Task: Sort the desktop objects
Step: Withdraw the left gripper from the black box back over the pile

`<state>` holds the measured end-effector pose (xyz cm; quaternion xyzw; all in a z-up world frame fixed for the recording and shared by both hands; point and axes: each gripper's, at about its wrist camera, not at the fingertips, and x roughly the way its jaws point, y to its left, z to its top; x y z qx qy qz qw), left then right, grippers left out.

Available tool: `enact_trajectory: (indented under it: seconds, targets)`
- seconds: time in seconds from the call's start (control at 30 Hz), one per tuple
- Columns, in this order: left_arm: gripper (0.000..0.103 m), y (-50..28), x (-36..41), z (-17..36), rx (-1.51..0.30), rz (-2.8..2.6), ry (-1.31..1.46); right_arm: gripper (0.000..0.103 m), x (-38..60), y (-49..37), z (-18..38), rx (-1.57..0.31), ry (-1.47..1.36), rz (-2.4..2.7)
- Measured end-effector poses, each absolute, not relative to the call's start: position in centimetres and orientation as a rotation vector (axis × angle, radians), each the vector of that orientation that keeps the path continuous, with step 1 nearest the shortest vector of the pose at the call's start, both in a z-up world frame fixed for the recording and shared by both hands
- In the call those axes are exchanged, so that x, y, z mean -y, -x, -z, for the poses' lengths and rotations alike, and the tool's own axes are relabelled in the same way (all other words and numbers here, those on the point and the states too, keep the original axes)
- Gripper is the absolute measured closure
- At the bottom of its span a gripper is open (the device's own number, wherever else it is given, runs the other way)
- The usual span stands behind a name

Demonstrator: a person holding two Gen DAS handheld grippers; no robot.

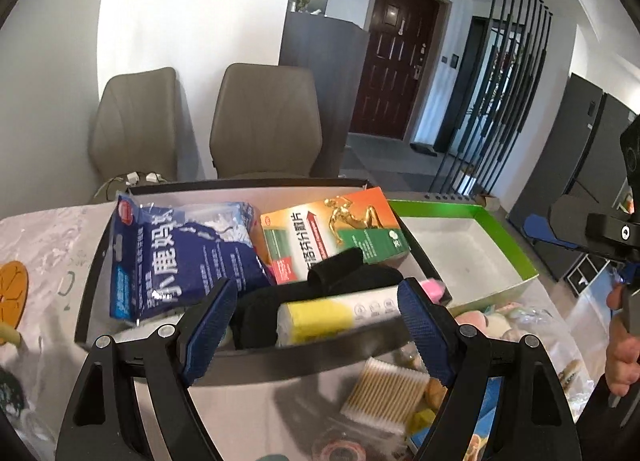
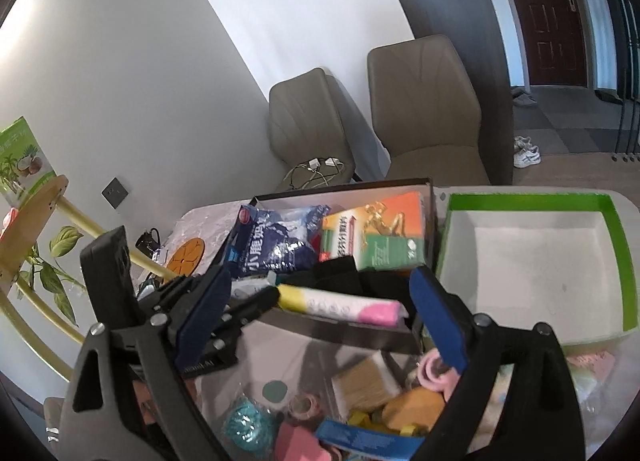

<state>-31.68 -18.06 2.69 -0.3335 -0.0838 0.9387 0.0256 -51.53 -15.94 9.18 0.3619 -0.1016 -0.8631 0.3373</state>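
Left gripper (image 1: 316,325) — jaws spread, nothing between the pads. Right gripper (image 2: 320,315) — jaws spread, likewise empty. Both hang above the near wall of the dark sorting box (image 1: 96,245). Inside it lie a blue floss-pick bag (image 1: 180,257), an orange-green medicine box (image 1: 340,233), a black fabric item (image 1: 352,273) and a yellow-pink sponge pack (image 2: 340,305). The green-rimmed tray (image 2: 536,261) stands just beside the box. Cotton swabs (image 1: 384,393) lie on the table.
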Motion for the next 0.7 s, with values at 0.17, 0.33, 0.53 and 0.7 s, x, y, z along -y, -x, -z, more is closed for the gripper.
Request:
enact_trajectory:
  seconds: [0.17, 0.33, 0.53, 0.7]
  targets:
    - [0.020, 30.0, 17.6, -2.0, 0.276, -2.890, 1.065, 0.011, 14.4, 50.5, -9.0, 0.286, -0.951, 2.262]
    - [0.020, 28.4, 16.9, -1.4, 0.283, -2.869, 1.098, 0.007, 13.5, 49.1, -8.5, 0.293, -0.972, 2.259]
    - [0.020, 26.8, 15.1, -0.8, 0.269, -2.826, 1.129, 0.007, 12.6, 47.4, -7.9, 0.301, -0.985, 2.256]
    - [0.020, 26.0, 13.5, -0.7, 0.264, -2.797, 1.132, 0.007, 11.8, 46.2, -7.6, 0.303, -1.000, 2.257]
